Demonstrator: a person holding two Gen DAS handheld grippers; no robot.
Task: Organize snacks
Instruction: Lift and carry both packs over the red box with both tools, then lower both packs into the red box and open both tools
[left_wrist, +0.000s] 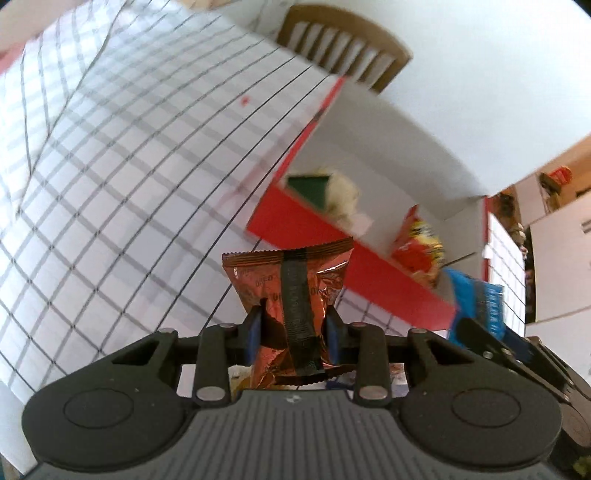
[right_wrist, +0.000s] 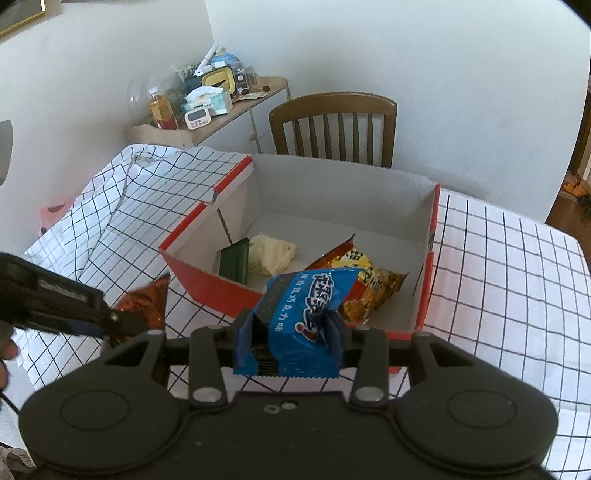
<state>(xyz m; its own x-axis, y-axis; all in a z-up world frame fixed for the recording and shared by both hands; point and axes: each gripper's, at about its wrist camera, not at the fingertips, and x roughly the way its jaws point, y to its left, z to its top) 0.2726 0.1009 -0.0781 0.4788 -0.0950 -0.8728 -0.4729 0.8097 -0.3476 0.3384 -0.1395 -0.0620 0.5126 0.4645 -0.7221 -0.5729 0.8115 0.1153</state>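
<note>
My left gripper (left_wrist: 293, 319) is shut on a copper-brown snack packet (left_wrist: 291, 284) and holds it above the checked tablecloth, just short of the red cardboard box (left_wrist: 373, 273). My right gripper (right_wrist: 291, 323) is shut on a blue snack packet (right_wrist: 306, 310) at the box's near wall (right_wrist: 210, 291). The box holds a green packet (right_wrist: 234, 260), a pale yellow snack (right_wrist: 273, 253) and a yellow-red packet (right_wrist: 365, 284). In the right wrist view the left gripper (right_wrist: 122, 323) and its brown packet (right_wrist: 144, 302) sit left of the box. The blue packet (left_wrist: 476, 299) also shows in the left wrist view.
The box stands on a table with a white checked cloth (right_wrist: 509, 266). A wooden chair (right_wrist: 332, 125) stands behind the table by the wall. A side shelf (right_wrist: 221, 110) with bottles, tissues and a timer is at the back left.
</note>
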